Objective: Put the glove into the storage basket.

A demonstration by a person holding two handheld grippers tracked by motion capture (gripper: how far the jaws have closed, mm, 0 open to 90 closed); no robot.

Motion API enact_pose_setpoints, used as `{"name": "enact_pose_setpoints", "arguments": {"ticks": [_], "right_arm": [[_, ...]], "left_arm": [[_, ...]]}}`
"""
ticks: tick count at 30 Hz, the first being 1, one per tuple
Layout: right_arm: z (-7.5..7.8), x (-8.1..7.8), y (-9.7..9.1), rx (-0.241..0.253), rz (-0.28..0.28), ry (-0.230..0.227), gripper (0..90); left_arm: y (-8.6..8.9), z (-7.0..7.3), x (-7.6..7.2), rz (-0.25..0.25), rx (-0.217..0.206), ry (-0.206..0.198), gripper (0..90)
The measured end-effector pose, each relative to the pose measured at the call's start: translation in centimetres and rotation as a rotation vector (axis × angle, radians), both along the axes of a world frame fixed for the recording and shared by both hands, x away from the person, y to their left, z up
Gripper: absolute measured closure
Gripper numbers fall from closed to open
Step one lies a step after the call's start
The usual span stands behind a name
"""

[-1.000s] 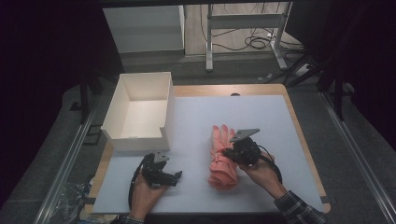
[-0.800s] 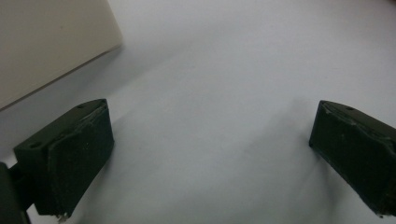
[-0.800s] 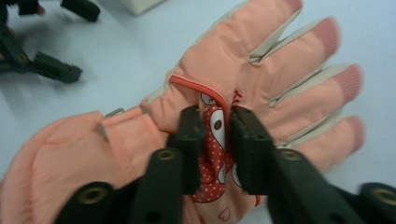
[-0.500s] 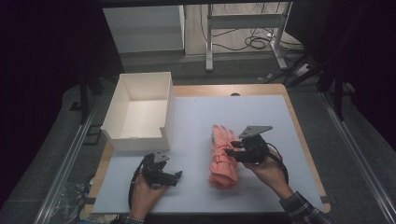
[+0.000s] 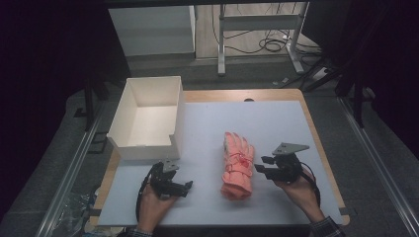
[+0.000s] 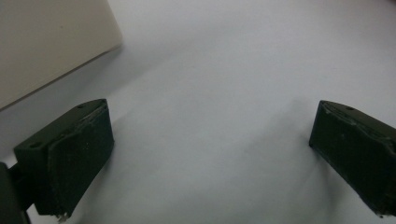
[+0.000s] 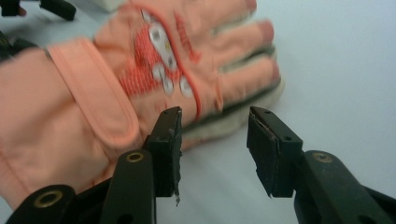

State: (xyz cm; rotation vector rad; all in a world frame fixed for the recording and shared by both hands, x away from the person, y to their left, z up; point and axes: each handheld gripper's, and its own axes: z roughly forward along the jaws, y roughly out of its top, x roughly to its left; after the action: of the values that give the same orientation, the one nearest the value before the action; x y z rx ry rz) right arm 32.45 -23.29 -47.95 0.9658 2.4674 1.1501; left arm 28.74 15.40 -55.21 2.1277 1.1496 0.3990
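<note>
A pair of salmon-orange gloves (image 5: 238, 165) lies stacked on the white mat, fingers pointing away from me. In the right gripper view the gloves (image 7: 140, 70) fill the upper left. My right gripper (image 5: 262, 164) sits just to the right of the gloves, level with the cuff end. Its jaws have just been opening, and my right gripper (image 7: 215, 116) now stands open with only bare mat between the jaws. My left gripper (image 5: 187, 188) rests near the front left of the mat. In its own view my left gripper (image 6: 210, 109) is wide open over bare mat.
A white open-topped box (image 5: 143, 148) stands at the mat's left edge, just beyond my left gripper, and its wall (image 6: 46, 42) shows at the upper left of the left gripper view. The white mat (image 5: 276, 118) covers a wooden table.
My right gripper has let go of the gloves, opened, and drawn away to the right. The gloves stay on the mat. The left gripper has not moved.
</note>
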Motion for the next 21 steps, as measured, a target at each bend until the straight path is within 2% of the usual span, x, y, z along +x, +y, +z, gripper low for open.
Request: {"name": "enact_pose_setpoints", "arguments": {"ticks": [5,10,13,16,21], "right_arm": [[-1.8,-1.2,-0.6,0.011,-0.002,0.035,55.5],[-3.0,-2.5,-0.1,0.009,0.020,0.051,55.6],[-3.6,-3.3,0.9,-0.001,0.053,0.047,55.5],[-3.8,-3.6,1.4,-0.010,0.055,0.035,55.6],[-4.1,-3.6,2.2,0.002,0.069,0.037,55.5]], "left_arm": [[0.0,0.0,0.0,0.000,0.000,0.000,0.0],[0.0,0.0,0.0,0.000,0.000,0.000,0.0],[0.0,0.0,0.0,0.000,0.000,0.000,0.0],[0.0,0.0,0.0,0.000,0.000,0.000,0.0],[0.0,0.0,0.0,0.000,0.000,0.000,0.0]]}}
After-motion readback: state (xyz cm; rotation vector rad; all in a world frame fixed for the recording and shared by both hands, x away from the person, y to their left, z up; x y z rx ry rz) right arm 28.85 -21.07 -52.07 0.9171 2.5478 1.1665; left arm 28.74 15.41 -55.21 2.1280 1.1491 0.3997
